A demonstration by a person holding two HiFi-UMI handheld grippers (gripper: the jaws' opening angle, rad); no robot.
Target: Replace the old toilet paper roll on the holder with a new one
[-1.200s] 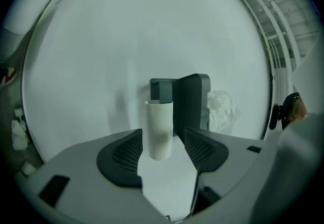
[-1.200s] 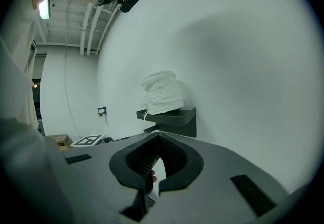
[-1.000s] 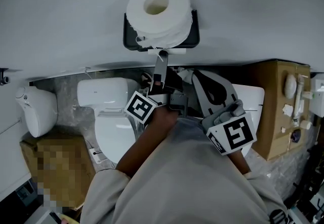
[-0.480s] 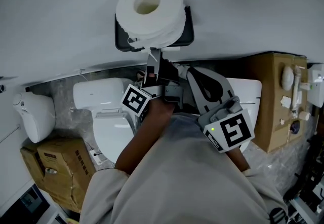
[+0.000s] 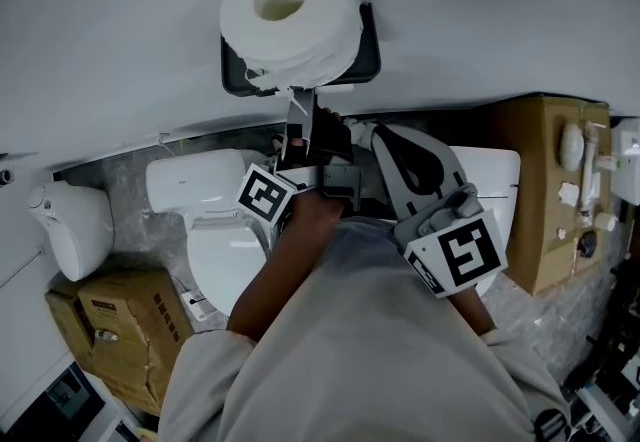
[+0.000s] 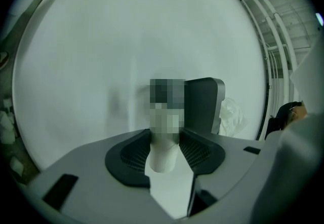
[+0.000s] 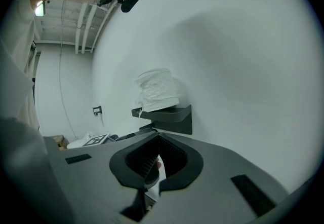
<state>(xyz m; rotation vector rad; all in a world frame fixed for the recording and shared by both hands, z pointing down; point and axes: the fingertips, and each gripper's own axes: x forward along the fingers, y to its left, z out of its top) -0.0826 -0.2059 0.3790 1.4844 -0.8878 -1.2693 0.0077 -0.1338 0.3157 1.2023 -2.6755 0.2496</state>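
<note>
A big white toilet paper roll [image 5: 290, 10] sits on a dark holder [image 5: 365, 55] fixed to the wall. It also shows in the right gripper view as roll [image 7: 158, 89] on holder [image 7: 172, 116]. My left gripper [image 5: 303, 120] points up just under the holder. Its jaws have just been closing, and in the left gripper view [image 6: 164, 139] a white round peg [image 6: 163, 154] fills the gap between the pads, with the holder [image 6: 202, 104] behind it. My right gripper [image 5: 372, 133] hangs beside it to the right, shut with nothing in it [image 7: 152, 167].
Below stand a white toilet [image 5: 215, 220], a white bin [image 5: 70, 220] and a cardboard box [image 5: 115, 330] at the left. A wooden cabinet [image 5: 545, 200] with small fittings is at the right. The wall around the holder is bare.
The left gripper has edged up closer to the underside of the holder. The right gripper has kept its place.
</note>
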